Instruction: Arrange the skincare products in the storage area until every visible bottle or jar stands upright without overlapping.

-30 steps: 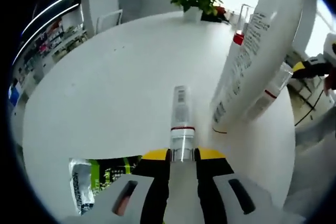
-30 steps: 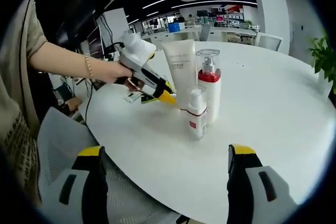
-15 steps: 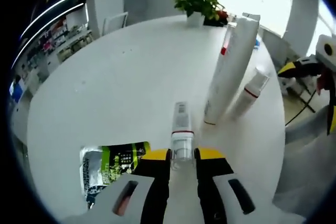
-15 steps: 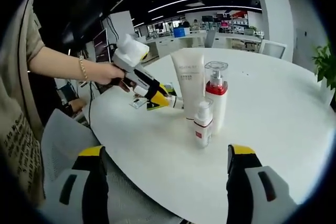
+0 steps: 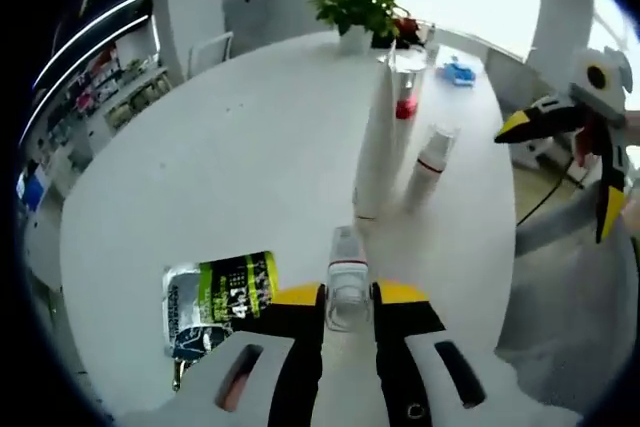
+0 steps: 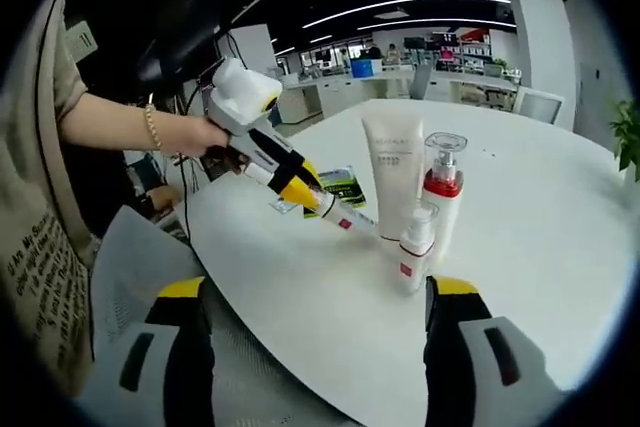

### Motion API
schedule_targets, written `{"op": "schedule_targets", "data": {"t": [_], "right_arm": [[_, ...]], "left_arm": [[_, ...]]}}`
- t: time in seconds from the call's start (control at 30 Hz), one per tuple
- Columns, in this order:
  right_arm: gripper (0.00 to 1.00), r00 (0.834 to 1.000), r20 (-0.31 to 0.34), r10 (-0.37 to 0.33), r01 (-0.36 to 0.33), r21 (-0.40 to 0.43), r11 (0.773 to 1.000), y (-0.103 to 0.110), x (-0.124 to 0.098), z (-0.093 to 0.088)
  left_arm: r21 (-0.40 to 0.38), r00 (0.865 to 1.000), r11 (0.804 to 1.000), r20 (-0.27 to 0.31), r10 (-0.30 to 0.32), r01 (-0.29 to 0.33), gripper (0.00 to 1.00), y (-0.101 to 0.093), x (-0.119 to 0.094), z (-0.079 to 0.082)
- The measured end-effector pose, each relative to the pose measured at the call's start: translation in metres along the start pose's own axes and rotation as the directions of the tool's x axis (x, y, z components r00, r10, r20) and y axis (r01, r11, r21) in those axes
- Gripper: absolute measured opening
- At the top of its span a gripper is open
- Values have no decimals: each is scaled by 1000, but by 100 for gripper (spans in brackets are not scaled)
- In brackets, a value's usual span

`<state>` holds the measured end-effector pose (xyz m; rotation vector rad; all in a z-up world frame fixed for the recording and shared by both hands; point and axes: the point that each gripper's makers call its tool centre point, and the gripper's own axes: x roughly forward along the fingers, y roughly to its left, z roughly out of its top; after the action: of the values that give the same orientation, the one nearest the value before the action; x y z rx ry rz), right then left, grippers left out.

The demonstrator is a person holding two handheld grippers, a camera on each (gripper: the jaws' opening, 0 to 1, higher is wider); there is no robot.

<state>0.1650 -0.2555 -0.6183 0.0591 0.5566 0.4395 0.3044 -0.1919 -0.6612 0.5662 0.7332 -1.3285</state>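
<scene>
Here, left tongs (image 5: 347, 295) clamped on half-hidden slim bottle (image 5: 346, 259); right tongs (image 6: 312, 292) wide apart, empty.

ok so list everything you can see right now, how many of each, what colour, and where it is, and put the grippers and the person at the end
table: one, white, round, under everything.
tube: one, cream white, standing upright near the table's middle.
pump bottle: one, white with a red collar and clear cap, upright beside the tube.
small bottle: one, white with a red label, upright in front of the pump bottle.
slim bottle: one, white with a red band, held tilted above the table.
sachet: one, green and black, flat on the table.
plant: one, green, far table edge.
chair: one, white, behind the table.
left gripper: yellow-tipped, shut on the slim bottle.
right gripper: yellow-tipped, open, empty.
person's hand: one, holding the left gripper.
</scene>
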Motion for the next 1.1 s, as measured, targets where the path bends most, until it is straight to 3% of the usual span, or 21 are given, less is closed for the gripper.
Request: {"op": "schedule_targets", "data": {"t": [0.4, 0.63, 0.8, 1.1], "right_arm": [[83, 995, 8, 100, -99, -75, 992, 17, 16, 12], [75, 980, -39, 193, -197, -130, 972, 36, 36, 1], [73, 954, -96, 284, -297, -188, 936, 58, 47, -8], [68, 913, -135, 385, -408, -265, 874, 83, 64, -5]], "left_arm": [[10, 999, 999, -21, -37, 37, 14, -27, -32, -7], [31, 996, 996, -46, -78, 80, 14, -47, -49, -11], [38, 993, 994, -58, -101, 103, 14, -60, -58, -13], [70, 984, 983, -63, -166, 170, 14, -99, -82, -2]]}}
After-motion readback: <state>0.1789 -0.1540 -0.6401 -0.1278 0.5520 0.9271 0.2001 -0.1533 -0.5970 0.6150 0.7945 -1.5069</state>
